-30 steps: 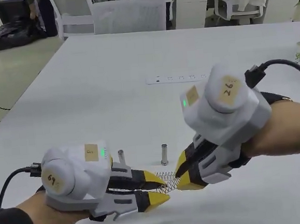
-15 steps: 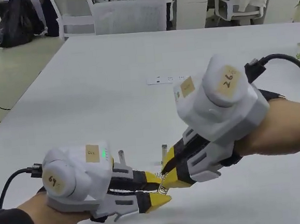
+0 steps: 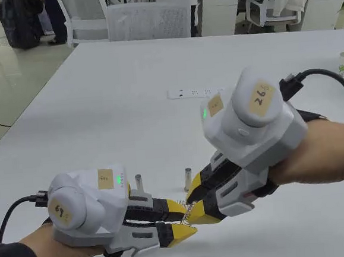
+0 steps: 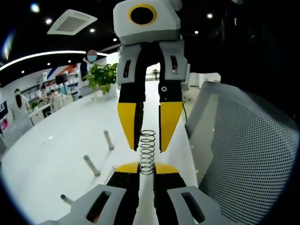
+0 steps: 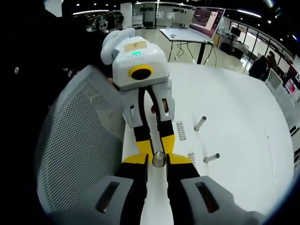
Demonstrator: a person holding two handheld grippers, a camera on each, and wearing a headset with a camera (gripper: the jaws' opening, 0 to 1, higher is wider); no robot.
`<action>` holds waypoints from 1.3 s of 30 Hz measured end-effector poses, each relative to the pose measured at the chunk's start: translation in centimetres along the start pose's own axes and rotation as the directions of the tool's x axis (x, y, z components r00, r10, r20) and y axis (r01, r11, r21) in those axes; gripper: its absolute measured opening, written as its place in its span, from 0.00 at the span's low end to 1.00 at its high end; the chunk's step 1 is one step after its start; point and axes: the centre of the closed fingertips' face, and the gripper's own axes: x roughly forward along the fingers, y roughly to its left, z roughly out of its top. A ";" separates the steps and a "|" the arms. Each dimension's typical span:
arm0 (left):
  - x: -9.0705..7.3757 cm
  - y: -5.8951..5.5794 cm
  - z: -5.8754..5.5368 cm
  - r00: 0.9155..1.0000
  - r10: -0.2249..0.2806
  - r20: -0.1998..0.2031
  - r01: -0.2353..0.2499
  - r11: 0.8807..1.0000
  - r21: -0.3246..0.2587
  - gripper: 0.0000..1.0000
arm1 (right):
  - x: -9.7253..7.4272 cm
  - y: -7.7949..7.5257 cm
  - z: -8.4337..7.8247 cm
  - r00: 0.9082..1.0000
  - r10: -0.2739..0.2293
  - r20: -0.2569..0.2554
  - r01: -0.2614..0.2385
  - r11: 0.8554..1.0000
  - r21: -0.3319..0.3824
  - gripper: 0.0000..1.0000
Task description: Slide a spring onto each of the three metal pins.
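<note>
Alt text: two hand-held grippers meet nose to nose over a white table [image 3: 128, 108], with one spring [image 4: 146, 152] bridging them.

The left gripper [image 4: 146, 168] is clamped on the near end of the spring, which is pinched between its yellow tips. From my left gripper view, the coil runs straight out along those jaws, towards the right gripper [image 4: 147, 149]. The right gripper's jaws stand apart on either side of the spring's free end. They look just shy of pressing on it, though I cannot be sure of contact. In my right gripper view the spring shows end-on, as a small ring between that gripper's own tips.

So the spring's long axis lies roughly level, pointing from left gripper to right gripper. The pins stand upright on the table. In the head view, the nearest pin [image 3: 188, 178] rises just beyond the right gripper's jaws. A second pin [image 3: 138, 182] stands just past the left gripper's body. A third pin [image 4: 65, 199] sits off to the side in the left gripper view. All three look bare.

I judge the right gripper is nearer to the pin by its jaws. The coil will have to be tipped from level to upright before it can drop over a pin. Spare springs [image 5: 181, 130] lie flat on the table near the pins.
</note>
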 end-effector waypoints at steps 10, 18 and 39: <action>0.1 -0.3 0.5 1.000 -0.010 0.016 0.010 1.000 -0.012 0.02 | 0.3 -0.1 -0.4 1.000 -0.003 -0.021 0.003 1.000 -0.008 0.09; 0.0 -0.1 0.6 0.999 -0.007 0.037 0.008 1.000 -0.029 0.03 | 0.2 -0.2 -0.2 1.000 -0.009 -0.028 0.009 1.000 -0.009 0.08; -2.6 1.6 -1.8 0.994 0.102 0.047 -0.092 0.981 -0.169 0.30 | -0.7 -1.6 -1.8 0.997 -0.036 -0.062 0.037 0.999 0.022 0.08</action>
